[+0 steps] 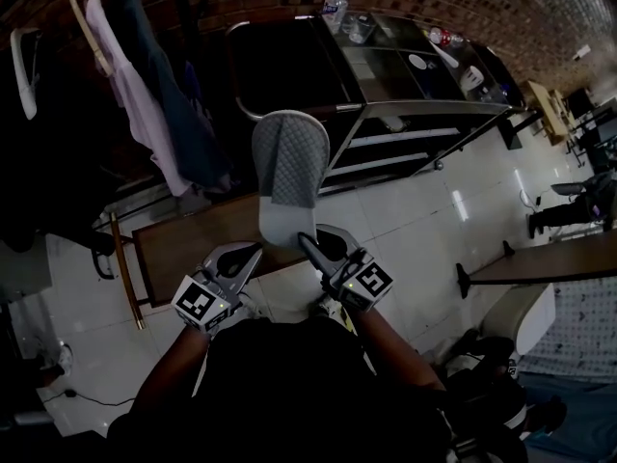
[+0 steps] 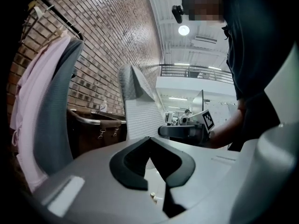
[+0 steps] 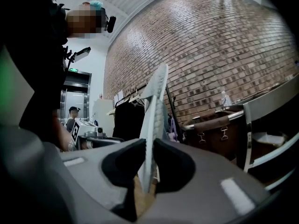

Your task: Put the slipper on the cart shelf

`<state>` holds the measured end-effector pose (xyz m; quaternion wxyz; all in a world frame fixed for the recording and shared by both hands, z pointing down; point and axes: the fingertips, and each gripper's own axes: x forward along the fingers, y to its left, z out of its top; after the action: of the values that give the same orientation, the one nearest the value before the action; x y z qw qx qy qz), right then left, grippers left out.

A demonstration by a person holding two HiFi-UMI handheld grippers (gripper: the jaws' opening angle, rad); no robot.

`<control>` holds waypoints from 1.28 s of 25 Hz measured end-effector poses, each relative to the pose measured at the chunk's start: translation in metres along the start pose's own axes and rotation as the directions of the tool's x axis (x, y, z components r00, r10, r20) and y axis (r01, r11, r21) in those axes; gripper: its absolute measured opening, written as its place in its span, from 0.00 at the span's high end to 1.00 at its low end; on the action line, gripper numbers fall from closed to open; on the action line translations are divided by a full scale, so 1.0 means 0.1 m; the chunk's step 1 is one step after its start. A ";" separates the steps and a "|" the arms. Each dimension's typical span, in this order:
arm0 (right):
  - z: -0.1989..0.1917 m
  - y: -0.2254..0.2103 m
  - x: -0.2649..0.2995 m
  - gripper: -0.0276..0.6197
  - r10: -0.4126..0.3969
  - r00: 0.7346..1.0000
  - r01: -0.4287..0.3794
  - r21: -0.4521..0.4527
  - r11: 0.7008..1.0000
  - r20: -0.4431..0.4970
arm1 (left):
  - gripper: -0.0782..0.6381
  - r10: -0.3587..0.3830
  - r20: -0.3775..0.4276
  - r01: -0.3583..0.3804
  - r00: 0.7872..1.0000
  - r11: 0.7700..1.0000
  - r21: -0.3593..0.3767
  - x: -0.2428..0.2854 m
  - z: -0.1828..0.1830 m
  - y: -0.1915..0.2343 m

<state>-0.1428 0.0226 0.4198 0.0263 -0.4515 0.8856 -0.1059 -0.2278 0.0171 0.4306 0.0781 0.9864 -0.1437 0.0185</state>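
**Head view:** A person holds a grey slipper [image 1: 289, 172] upright in the air, toe end up, with a gripper at each side of its lower end. The right gripper [image 1: 308, 246] meets that end from the right and the left gripper [image 1: 255, 251] touches its left edge. Beyond the slipper stands a metal cart [image 1: 434, 107] with open shelves, and a water bottle [image 1: 335, 8] on its top. The slipper rests on no shelf. Clothes [image 1: 135, 95] hang at the left, and a brown bench [image 1: 193, 244] sits below the slipper.

**Left gripper view:** The dark pads [image 2: 128, 164] of the left gripper come together at their tips, right at the slipper's lower edge. Whether they pinch any of that edge cannot be told. Only this view shows the slipper's broad patterned face, rising above the tips and leaning against a backdrop of brick wall [image 2: 121, 36]. The right gripper shows just beyond it. A pink garment and a grey one hang close on the left.

**Right gripper view:** The slipper appears edge-on, a thin pale strip standing straight up between the two pads [image 3: 175, 164]. They are clamped on its lower end from both sides, a firm grasp that the other views do not show. The left gripper shows on the far side. A bystander in a cap [image 3: 72, 118] stands in the distance.
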 end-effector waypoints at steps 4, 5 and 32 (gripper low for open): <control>0.08 -0.27 -0.30 0.87 -0.002 1.000 0.002 0.006 1.000 0.016 | 0.89 -0.001 -0.007 0.001 1.000 1.000 0.016 0.36 0.06 -0.17; 0.08 -0.35 -0.38 0.87 -0.004 1.000 0.004 0.006 1.000 0.017 | 0.89 0.000 -0.012 0.000 1.000 1.000 0.015 0.46 0.06 -0.20; -0.01 -2.33 -2.39 0.87 0.037 0.999 -0.033 0.097 0.995 -0.040 | 0.89 -0.068 -0.097 0.070 0.993 0.997 0.022 3.12 -0.01 -1.66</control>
<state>0.1835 0.0823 0.4587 0.0312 -0.4319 0.8875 -0.1575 0.1187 0.0871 0.4254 0.0730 0.9896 -0.1053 0.0650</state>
